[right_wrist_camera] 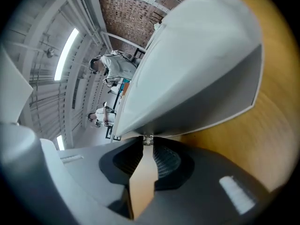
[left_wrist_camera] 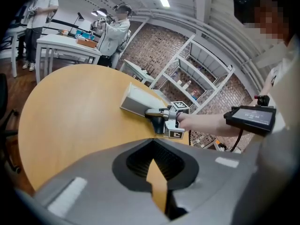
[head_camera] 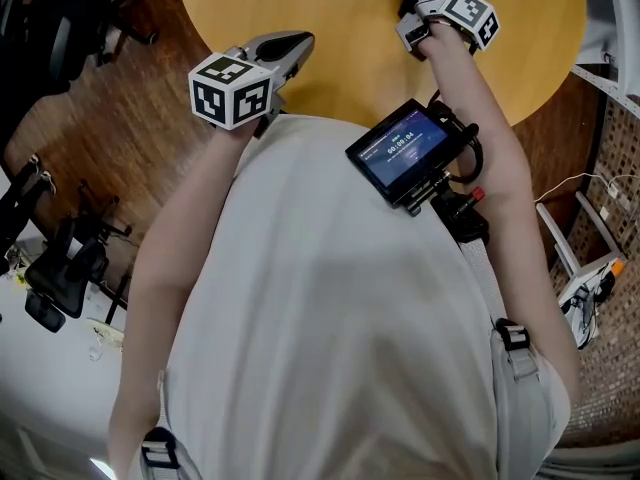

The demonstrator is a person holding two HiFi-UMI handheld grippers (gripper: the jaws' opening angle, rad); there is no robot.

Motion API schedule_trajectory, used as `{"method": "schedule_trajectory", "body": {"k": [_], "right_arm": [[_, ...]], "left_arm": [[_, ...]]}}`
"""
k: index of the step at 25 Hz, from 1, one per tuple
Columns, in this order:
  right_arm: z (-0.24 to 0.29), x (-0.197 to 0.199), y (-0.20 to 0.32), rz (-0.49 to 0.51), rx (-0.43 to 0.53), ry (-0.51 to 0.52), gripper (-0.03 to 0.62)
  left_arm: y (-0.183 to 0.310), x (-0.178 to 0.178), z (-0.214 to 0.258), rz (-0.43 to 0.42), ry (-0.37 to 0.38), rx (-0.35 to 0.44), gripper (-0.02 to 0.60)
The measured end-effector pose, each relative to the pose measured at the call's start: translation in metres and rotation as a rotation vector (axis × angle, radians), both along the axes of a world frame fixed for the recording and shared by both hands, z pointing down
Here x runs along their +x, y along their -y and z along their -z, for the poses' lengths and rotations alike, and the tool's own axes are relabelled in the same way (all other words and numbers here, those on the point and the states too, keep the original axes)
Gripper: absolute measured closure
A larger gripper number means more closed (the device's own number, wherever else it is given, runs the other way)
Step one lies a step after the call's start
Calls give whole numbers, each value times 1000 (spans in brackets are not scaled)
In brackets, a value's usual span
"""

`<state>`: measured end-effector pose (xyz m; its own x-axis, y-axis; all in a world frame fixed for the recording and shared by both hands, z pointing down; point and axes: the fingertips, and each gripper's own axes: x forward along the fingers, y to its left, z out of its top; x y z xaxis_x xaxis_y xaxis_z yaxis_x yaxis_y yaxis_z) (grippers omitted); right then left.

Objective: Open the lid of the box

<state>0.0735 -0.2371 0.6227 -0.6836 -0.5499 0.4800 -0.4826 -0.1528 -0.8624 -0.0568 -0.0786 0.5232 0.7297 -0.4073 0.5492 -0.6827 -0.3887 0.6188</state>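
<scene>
Left gripper (head_camera: pixel 296 46): upper left of centre, over the near edge of the table (head_camera: pixel 350 38); we held its fingers closed on nothing, out of the way.
Right gripper (head_camera: pixel 410 13): top right, fingers clenched on the front edge of the lid (right_wrist_camera: pixel 201 55), placed to lever it up.
Box (left_wrist_camera: pixel 138 100): on the table's far side; we could not tell whether it had opened.

Open tabletop (left_wrist_camera: pixel 70 116) beside box (left_wrist_camera: pixel 138 100), right tongs (left_wrist_camera: pixel 151 112) seemingly blocking its near end
</scene>
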Motion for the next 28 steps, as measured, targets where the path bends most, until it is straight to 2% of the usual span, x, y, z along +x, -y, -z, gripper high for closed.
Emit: {"method": "schedule_trajectory", "body": {"k": [5,11,16,21,24,25,28], "right_arm": [[8,-9,-14,37,-2,16,529],[38,-10,-104,87,31,47,528],[21,-27,-143,121,-12,80,533],[14,-25,-146,58,-25,110,533],[10,-19,-143,52,-22,79,528],[9,-16,-143,50,-21,67,502],[11,-13,-145,48,-14,41,484]], "left_arm": [[-4,0,9,-16,-7,15,581],[-54,10,41,-28,-12,81,581],[-48,5,42,-39,-18,90,581],[-43,8,43,-67,-11,92,581],[-44,12,43,-86,-5,102,581],[-44,12,44,-90,-7,105,581],[-36,8,47,-95,-15,116,581]]}}
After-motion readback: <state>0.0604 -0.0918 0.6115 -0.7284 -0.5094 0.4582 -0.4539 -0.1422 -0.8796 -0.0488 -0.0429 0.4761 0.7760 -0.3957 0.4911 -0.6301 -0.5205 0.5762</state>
